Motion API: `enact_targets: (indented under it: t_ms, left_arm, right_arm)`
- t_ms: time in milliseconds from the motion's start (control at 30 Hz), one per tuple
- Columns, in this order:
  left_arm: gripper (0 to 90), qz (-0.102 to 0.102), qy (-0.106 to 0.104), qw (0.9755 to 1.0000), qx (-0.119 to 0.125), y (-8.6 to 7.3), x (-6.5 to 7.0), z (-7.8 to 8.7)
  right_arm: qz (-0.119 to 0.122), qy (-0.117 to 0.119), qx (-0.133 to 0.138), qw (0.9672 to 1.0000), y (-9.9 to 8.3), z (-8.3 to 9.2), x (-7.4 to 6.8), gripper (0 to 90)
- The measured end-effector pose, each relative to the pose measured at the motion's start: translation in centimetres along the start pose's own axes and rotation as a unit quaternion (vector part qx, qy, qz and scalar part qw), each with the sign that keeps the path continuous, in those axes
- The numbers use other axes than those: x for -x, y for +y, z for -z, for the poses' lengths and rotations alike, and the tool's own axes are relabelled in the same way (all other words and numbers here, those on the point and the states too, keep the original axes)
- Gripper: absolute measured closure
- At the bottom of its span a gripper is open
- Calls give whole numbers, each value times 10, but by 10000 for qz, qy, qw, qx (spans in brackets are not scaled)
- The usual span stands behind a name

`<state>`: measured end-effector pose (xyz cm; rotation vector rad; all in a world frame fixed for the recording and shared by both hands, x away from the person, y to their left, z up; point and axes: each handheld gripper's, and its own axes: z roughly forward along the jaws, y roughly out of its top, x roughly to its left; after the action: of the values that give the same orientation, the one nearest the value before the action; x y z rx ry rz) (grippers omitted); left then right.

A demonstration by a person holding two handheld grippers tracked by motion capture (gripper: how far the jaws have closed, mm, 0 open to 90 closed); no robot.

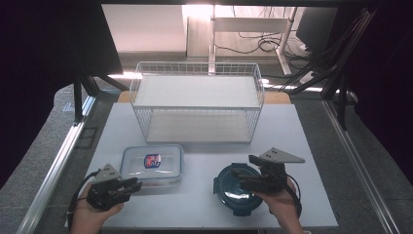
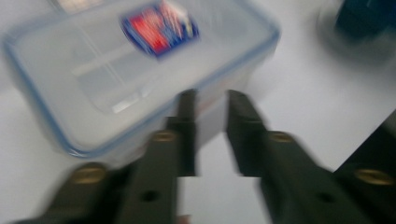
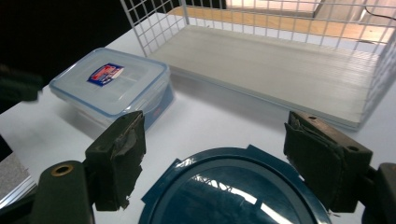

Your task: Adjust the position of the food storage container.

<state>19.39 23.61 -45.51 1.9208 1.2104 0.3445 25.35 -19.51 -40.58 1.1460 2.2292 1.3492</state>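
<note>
Your left claw sits at the near left corner of the clear rectangular plastic box with the blue-rimmed lid and red-and-blue label, which rests on the white bench in front of the white wire basket shelf. Its jaws stand a little apart with nothing between them, their tips just short of the box's near wall. Your right claw hovers over the round dark-blue lidded container, jaws spread wide to either side of its lid without pressing it. From here, the left jaws look too narrow to take the box's wall or rim; pushing in like this could simply shove the light box across the bench. On the right, closing off-centre on the round lid may let it squirt sideways or tip.
</note>
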Motion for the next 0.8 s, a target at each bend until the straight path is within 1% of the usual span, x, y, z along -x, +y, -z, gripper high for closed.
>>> enact_targets:
  t_ms: [33,67,100,133,200,300,400,467,533,600,700,800]
  left_arm:
    - [574,64,27,10000,47,1,-1,3]
    - [498,178,101,9998,56,4,-4,7]
    - [428,248,144,9996,67,5,-5,9]
    - [373,332,200,9992,110,7,-8,12]
    - [308,415,240,9987,175,9,-11,15]
    - [261,403,328,9985,163,11,-15,17]
    - [239,457,442,9979,147,11,-23,16]
    - [220,534,461,9974,135,11,-28,15]
    - [200,586,426,9973,150,11,-31,13]
    - [181,627,355,9972,196,13,-33,13]
    - [158,602,287,9974,257,15,-33,15]
    - [137,605,245,9974,291,15,-32,17]
  right_arm:
    - [42,6,-17,10000,0,0,-2,206]
    - [59,0,-28,10000,0,0,-3,205]
    - [81,18,-25,10000,0,0,-5,205]
    - [110,14,-28,9999,1,0,-6,205]
    - [149,8,-46,9999,1,0,-8,203]
    - [191,4,-51,9998,2,1,-11,203]
    - [214,2,-71,9997,1,2,-13,201]
    - [223,12,-76,9997,0,3,-13,199]
    - [172,50,-79,9998,-1,3,-12,193]
    - [146,38,-112,9998,-2,2,-12,185]
    - [115,31,-133,9998,-2,0,-13,162]
    - [116,97,-140,9998,-2,-1,-16,150]
